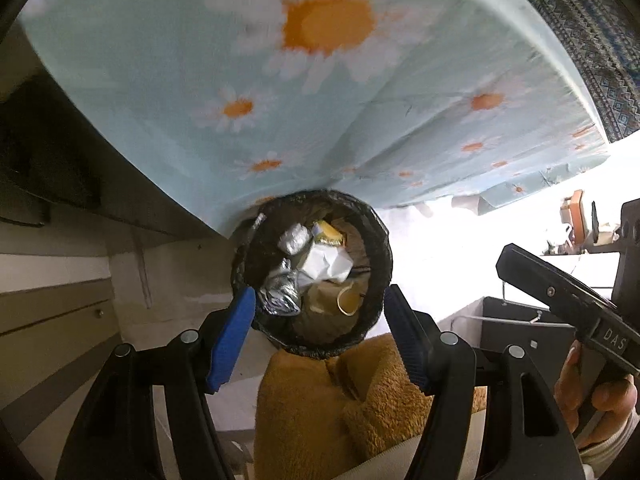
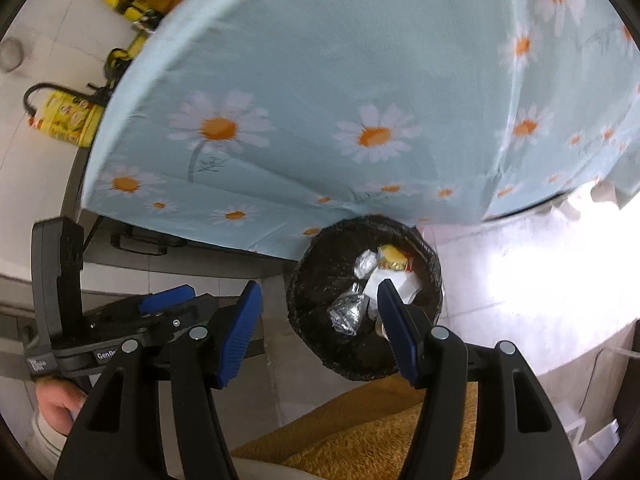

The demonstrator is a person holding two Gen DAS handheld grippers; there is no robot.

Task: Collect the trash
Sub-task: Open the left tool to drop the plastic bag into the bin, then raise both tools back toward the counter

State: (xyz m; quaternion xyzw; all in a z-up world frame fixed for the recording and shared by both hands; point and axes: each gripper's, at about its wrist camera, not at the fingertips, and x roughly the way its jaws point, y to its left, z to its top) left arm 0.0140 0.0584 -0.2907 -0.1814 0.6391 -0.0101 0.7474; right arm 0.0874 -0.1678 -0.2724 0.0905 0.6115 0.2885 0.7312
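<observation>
While both grippers hung above the floor, the round trash bin (image 1: 312, 276) stood directly below them, lined with a crinkled black plastic bag (image 1: 382, 248) folded over its rim. Inside lay crumpled silver foil (image 1: 280, 294), a second foil wad (image 1: 295, 238), a creased white paper ball (image 1: 326, 264), a yellow wrapper (image 1: 328, 234) and a tan ring-shaped piece (image 1: 347, 300) (its material could not be determined).

The left gripper (image 1: 318, 336) had its blue ribbed pads (image 1: 232, 336) released, nothing between them, and the bin mouth showed through the gap. The right gripper (image 2: 320, 336) was likewise released and empty; its right pad (image 2: 396, 332) overlapped the bin (image 2: 364, 300) in that view, while the left pad stood over pale floor tile (image 2: 272, 300). Each view caught the other tool and the hand (image 1: 592, 392) holding it at the edge.

Behind the bin, a desk draped in smooth light-blue cloth (image 1: 200, 80) printed with white-and-orange daisies overhung the far rim, the cloth's lower hem touching or nearly touching the bag (which one could not be told). A fuzzy mustard-yellow fabric (image 1: 340, 408) sat against the bin's near side. Glare-washed white floor (image 2: 520, 280) lay open to the right of the bin. Yellow labelled containers (image 2: 68, 120) stood well apart at the far left.
</observation>
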